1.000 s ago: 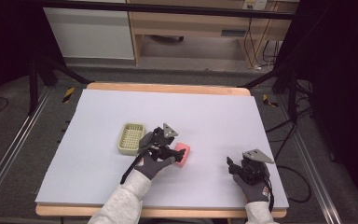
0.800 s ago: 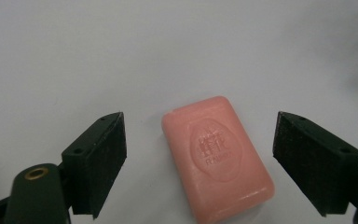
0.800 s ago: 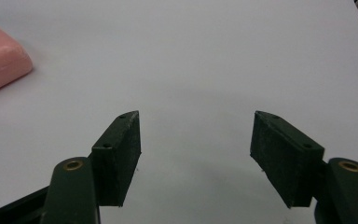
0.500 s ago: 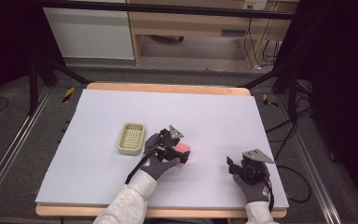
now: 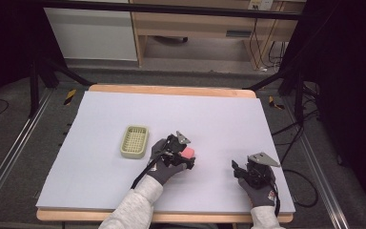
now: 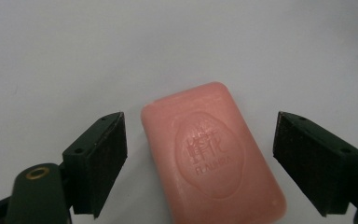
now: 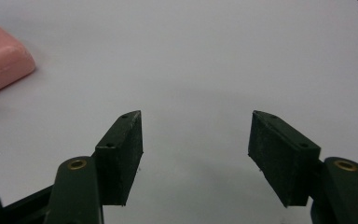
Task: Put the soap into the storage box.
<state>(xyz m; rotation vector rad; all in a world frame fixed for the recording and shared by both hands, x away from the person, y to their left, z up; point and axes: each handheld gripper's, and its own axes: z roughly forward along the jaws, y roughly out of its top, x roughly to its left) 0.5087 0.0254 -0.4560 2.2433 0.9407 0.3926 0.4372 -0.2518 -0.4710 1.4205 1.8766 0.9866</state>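
loosely, left gripper straddles pink soap, untouched.

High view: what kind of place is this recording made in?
Probably a lab or workshop recording station, not a home. A table with a plain pale top stands on a floor with metal rails, loose cables trail beside it, and plain wooden furniture sits behind.

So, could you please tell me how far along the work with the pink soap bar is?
Nothing looks finished yet: the pink soap bar lies flat on the table, apart from the soap dish. In hand: the left tool is open, its jaws on either side of the bar without touching it. Left: closing on it and, probably, carrying it to the dish. The right tool sits open over bare table.
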